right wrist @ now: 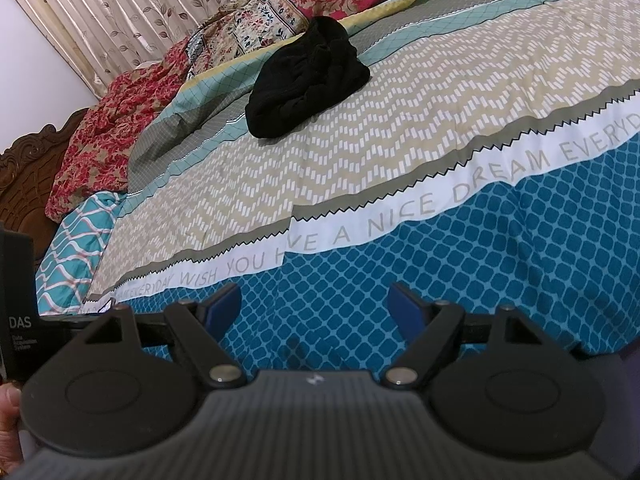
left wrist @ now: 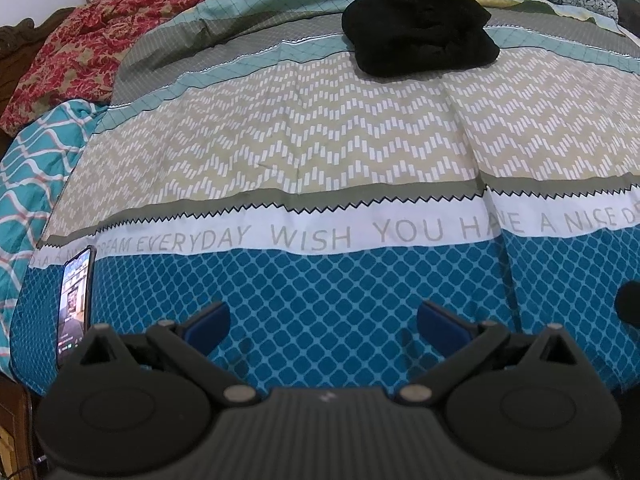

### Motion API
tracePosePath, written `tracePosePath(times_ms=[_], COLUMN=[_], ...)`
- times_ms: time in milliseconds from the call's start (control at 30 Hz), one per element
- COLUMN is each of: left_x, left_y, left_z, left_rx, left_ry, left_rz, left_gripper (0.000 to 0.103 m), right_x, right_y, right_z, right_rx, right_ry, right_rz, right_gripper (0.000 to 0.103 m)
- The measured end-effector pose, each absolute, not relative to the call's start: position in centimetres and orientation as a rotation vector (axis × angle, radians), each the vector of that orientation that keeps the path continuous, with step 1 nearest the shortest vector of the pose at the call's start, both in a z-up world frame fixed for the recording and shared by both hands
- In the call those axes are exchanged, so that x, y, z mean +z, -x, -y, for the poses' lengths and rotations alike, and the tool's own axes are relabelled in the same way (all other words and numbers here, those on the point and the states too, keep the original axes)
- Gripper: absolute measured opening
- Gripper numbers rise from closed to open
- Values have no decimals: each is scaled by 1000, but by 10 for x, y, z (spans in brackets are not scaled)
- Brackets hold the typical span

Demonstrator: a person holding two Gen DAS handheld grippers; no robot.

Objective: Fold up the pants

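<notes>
Two grippers, both spread wide with nothing between the blue pads. Left gripper [left wrist: 323,322] hangs over the blue diamond band at the near edge of the bed [left wrist: 320,292]. Right gripper [right wrist: 314,306] hangs over the same band, further along that near edge.

Pants [left wrist: 420,26]: black, bunched in a loose heap, not laid flat. They lie toward the far edge of the bed, across the grey and teal stripes and touching the start of the beige zigzag band. Well apart from both grippers; the open stretch of bedspread between is bare.

Phone [left wrist: 76,304]: screen lit, lying on the blue band near the left near corner, just beside the left gripper's left finger.

Red flowered cloth [left wrist: 80,40] crumpled along the left edge; a teal wavy-striped cloth [left wrist: 36,168] below it, hanging over the side. Patterned pillows [right wrist: 280,20] line the far edge just behind the pants. Leaf-print curtain [right wrist: 120,12] behind the bed. Carved wooden headboard [right wrist: 32,172] at the left.

Right view: a black box marked DAS [right wrist: 18,304] at the left border, part of a hand [right wrist: 8,420] below it.
</notes>
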State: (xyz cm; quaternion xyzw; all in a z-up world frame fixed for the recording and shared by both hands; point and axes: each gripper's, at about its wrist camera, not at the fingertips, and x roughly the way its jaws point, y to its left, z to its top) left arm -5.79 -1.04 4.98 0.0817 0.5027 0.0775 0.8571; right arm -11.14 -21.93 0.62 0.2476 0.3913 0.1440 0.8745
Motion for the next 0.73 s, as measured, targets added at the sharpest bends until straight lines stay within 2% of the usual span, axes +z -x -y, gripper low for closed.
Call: tracePosePath(times_ms=[733], left_x=[51], left_y=[61], left_z=[13], left_rx=[110], left_ry=[-146], left_rz=[-1048], left_gripper=[103], right_x=[6], right_y=[112], right_z=[219], right_rx=[300], right_ry=[-511], right_rz=[-814], right_gripper=[82])
